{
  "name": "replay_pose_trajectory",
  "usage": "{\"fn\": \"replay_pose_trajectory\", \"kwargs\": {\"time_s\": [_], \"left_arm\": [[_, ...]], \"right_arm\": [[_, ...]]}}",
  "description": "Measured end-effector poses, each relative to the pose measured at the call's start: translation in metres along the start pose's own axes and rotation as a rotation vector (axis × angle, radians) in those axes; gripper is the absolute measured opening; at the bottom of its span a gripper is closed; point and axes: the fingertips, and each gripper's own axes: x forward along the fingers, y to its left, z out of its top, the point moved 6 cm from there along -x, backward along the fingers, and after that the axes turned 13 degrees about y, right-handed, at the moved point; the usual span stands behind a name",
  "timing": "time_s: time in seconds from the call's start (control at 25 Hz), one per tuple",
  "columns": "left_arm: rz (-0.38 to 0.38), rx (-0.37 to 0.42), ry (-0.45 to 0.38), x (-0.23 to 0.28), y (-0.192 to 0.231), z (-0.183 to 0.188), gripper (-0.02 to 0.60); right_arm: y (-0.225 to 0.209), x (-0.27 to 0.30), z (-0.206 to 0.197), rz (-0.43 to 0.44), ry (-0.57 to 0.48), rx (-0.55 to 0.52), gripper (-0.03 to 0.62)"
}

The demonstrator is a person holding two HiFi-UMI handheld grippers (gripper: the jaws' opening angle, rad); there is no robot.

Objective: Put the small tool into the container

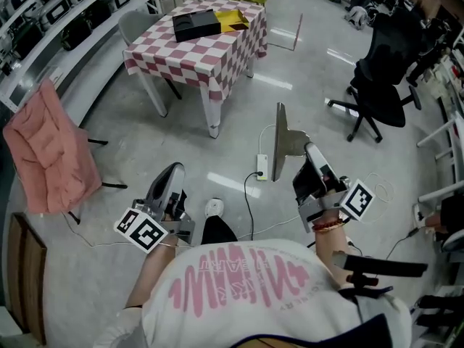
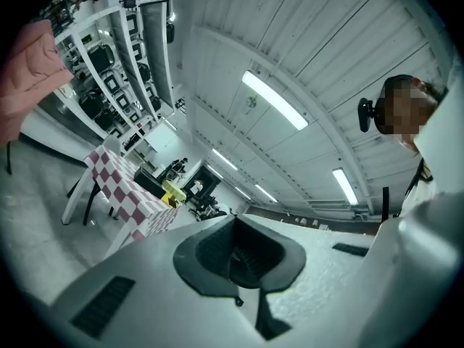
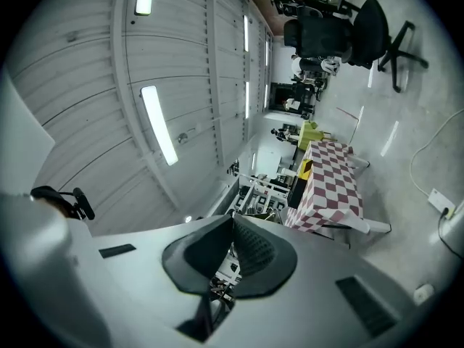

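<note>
Red-checked table [image 1: 217, 58] well apart from left gripper [image 1: 174, 168], right gripper [image 1: 280, 110], both closed

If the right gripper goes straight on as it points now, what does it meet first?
Nothing near. The right gripper, shut and empty, aims slightly upward beside the red-and-white checked table. The way looks free until the distant white shelving, probably.

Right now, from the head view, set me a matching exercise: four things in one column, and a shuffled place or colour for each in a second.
Things:
1. checked table
2. jacket
3. office chair
4. power strip

Descriptions:
A. black, at the right
B. white, low in the middle of the view
C. pink, hanging at the left
D. carries a black box and a yellow box

Pairs: 1-D, 2-C, 3-A, 4-B
</note>
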Motion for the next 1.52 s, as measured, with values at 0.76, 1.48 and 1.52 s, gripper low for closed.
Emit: {"fn": "replay_pose_trajectory", "kwargs": {"time_s": [0.76, 1.48, 1.52], "left_arm": [[-0.173, 0.109, -0.016, 0.16, 0.147, 0.199, 0.006], [-0.147, -0.009, 0.062, 0.22, 0.249, 0.209, 0.006], [-0.149, -0.005, 0.065, 0.224, 0.252, 0.21, 0.006]], "right_arm": [[-0.033, 0.195, 0.109, 0.015, -0.17, -0.111, 0.011], [-0.121, 0.261, 0.128, -0.148, -0.175, -0.014, 0.011], [-0.127, 0.264, 0.132, -0.15, -0.175, -0.009, 0.011]]}}
